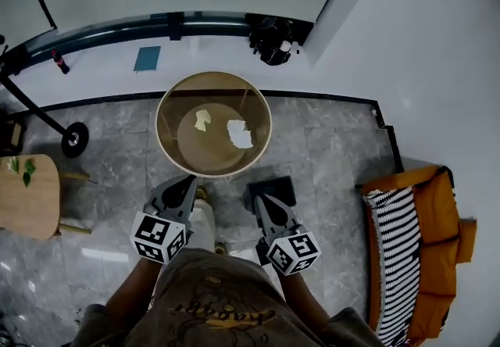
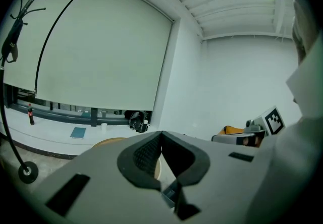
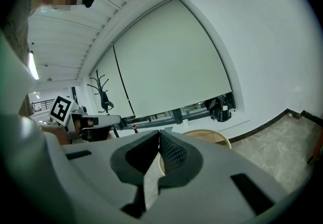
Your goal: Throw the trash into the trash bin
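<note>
1. Grey stone floor (image 1: 328, 166) lay underfoot; nearest, the left gripper (image 1: 189, 180) and right gripper (image 1: 257, 199) were both closed and empty.
2. Beyond them, on the round table (image 1: 160, 126), a yellow scrap (image 1: 202, 120) and a white scrap (image 1: 239, 133) lay apart.
3. Both looked like crumpled paper, probably light and soft; pinching a raised fold should do.

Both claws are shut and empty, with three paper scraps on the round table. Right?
Not quite. The head view shows two scraps on the round table, not three: a yellowish scrap and a white scrap. The left claw and right claw are shut and empty.
</note>
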Demonstrator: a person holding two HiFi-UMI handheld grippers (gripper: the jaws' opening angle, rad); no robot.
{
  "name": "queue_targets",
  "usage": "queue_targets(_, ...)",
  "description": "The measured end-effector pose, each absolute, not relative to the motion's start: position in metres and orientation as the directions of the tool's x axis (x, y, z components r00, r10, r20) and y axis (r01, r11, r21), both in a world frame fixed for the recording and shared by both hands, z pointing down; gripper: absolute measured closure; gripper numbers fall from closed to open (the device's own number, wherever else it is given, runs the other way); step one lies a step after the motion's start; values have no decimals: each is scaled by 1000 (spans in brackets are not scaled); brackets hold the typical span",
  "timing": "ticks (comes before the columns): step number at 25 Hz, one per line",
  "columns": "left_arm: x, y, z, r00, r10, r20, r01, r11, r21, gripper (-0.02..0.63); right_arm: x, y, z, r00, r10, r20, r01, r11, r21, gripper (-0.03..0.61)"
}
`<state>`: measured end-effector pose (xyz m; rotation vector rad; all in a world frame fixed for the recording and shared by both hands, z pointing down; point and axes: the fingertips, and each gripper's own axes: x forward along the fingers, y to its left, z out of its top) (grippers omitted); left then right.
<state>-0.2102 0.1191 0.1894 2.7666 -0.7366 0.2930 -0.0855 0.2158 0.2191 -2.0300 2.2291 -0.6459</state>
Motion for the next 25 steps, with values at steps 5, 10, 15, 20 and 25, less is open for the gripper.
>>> queue_targets(5, -189, 72, 195, 857, -439, 272, -497, -843, 206, 595, -70, 171, 221, -123, -962, 242, -937, 33, -347, 560)
queue_targets(10, -165, 23, 199, 864, -417, 281, -480, -850, 217, 595, -49, 123, 221, -107, -961, 253, -938, 13, -347, 560)
queue_targets(15, -144, -25, 192, 877, -387, 285, -451, -868, 208, 595, -33, 76, 212, -84, -965, 247, -939, -6, -343, 560)
queue_targets(20, -130, -69, 186, 890, -359, 281, -420, -885, 200, 595, -21, 33, 205, -52, -970, 239, -944, -31, -330, 560)
queue_targets(25, -117, -96, 183, 905, -315, 286, -376, -907, 190, 595, -7, 7, 195, -12, -973, 232, -945, -65, -320, 560)
